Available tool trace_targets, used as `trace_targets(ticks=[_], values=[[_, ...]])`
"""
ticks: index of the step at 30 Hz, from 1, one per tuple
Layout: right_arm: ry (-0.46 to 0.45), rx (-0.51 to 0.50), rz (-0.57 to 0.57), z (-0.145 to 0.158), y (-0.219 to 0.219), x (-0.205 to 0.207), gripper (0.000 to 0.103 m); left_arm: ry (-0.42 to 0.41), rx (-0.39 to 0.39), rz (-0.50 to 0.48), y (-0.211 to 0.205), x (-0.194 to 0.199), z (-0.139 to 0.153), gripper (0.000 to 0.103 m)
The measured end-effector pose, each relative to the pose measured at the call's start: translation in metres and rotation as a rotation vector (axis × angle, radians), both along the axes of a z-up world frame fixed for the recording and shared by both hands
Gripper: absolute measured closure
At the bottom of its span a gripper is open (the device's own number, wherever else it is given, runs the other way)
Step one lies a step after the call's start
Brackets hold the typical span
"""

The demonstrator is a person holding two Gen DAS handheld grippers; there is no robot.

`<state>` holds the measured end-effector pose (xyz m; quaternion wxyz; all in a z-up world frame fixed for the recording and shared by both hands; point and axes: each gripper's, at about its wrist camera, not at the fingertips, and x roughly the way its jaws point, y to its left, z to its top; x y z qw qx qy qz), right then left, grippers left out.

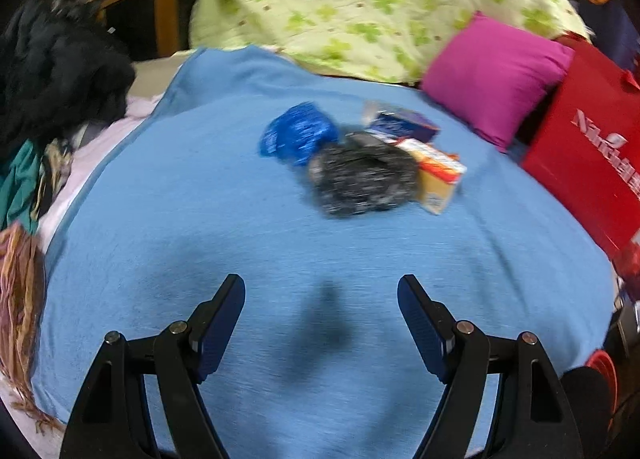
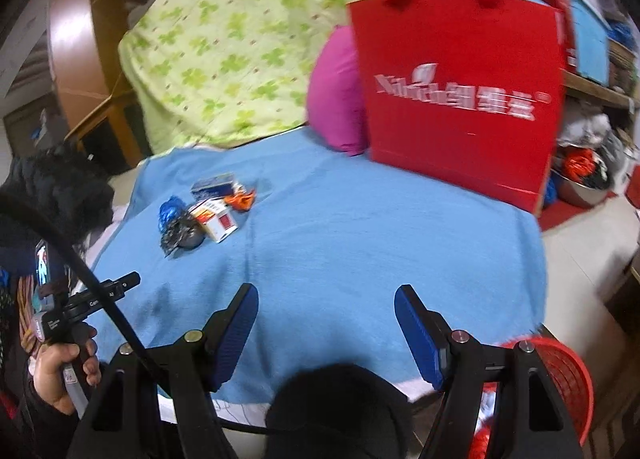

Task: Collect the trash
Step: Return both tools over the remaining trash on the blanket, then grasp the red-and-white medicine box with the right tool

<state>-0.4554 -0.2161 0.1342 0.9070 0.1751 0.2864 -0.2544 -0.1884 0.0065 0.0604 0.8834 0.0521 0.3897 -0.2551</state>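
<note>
Approach step, nothing picked yet. Left gripper (image 1: 321, 287) and right gripper (image 2: 326, 297) both released, jaws apart with nothing between them, above the near part of the blue blanket (image 1: 200, 219). Trash pile sits near the blanket's middle, toward the far edge: blue crumpled wrapper (image 1: 298, 133), dark crumpled wrapper (image 1: 362, 179), orange-white carton (image 1: 438, 175), blue box (image 1: 402, 125). Next move likely needs a reach forward and a close on one piece. Only the right view shows the red basket (image 2: 568, 375) off the blanket's near right corner, an orange scrap (image 2: 240, 200), and the hand (image 2: 64, 375) holding the other tool; red bag (image 2: 460, 91) stands at the far right edge
</note>
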Motion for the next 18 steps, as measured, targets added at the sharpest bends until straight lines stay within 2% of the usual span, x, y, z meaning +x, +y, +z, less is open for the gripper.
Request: trace_targets(ticks=[6, 14, 18], values=[[0.06, -0.003, 0.112, -0.011, 0.004, 0.073, 0.029, 0.019, -0.027, 0.059, 0.017, 0.02, -0.015, 0.024], [0.128, 0.033, 0.254, -0.029, 0.009, 0.18, 0.029, 0.014, -0.052, 0.096, 0.026, 0.028, -0.017, 0.024], [0.209, 0.01, 0.35, -0.041, 0.016, 0.24, 0.029, 0.032, -0.07, 0.1, 0.027, 0.034, -0.018, 0.024]])
